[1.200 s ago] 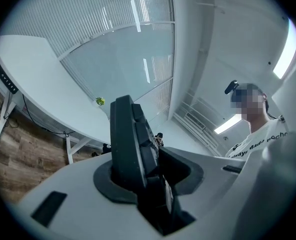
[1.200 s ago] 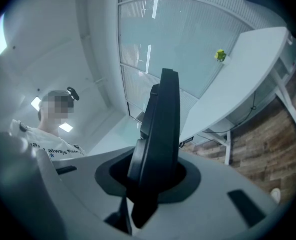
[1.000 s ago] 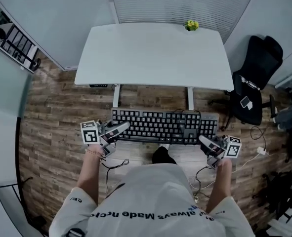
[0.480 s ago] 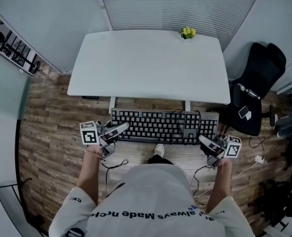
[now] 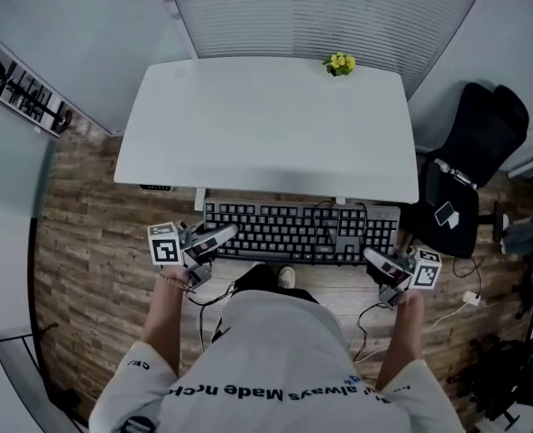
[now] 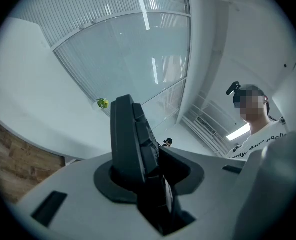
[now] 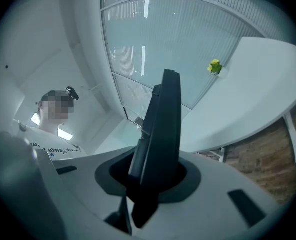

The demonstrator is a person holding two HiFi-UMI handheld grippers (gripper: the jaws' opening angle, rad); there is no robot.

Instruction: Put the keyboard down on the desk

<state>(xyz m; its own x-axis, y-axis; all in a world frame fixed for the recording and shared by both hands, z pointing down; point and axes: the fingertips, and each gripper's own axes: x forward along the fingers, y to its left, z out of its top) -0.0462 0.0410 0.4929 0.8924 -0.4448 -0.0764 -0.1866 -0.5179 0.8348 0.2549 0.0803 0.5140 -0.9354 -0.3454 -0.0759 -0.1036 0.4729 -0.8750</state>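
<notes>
Floorboards point(image 5: 86, 242) at far left, our left gripper point(image 5: 219, 234) pinching the keyboard's point(image 5: 293, 231) left end, keyboard held level above the floor, just short of the white desk's point(image 5: 266, 133) near edge, our right gripper point(image 5: 372, 258) clamped on its right end, black chair point(image 5: 469, 161) far right

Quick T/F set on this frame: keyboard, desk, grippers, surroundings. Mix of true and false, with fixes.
1. The keyboard lies on the desk. False: it is held just short of the desk's near edge, above the floor.
2. The left gripper and right gripper each clamp one end of the keyboard. True.
3. A yellow plant stands at the desk's far edge. True.
4. The office chair stands to the desk's left. False: it is at the right.
</notes>
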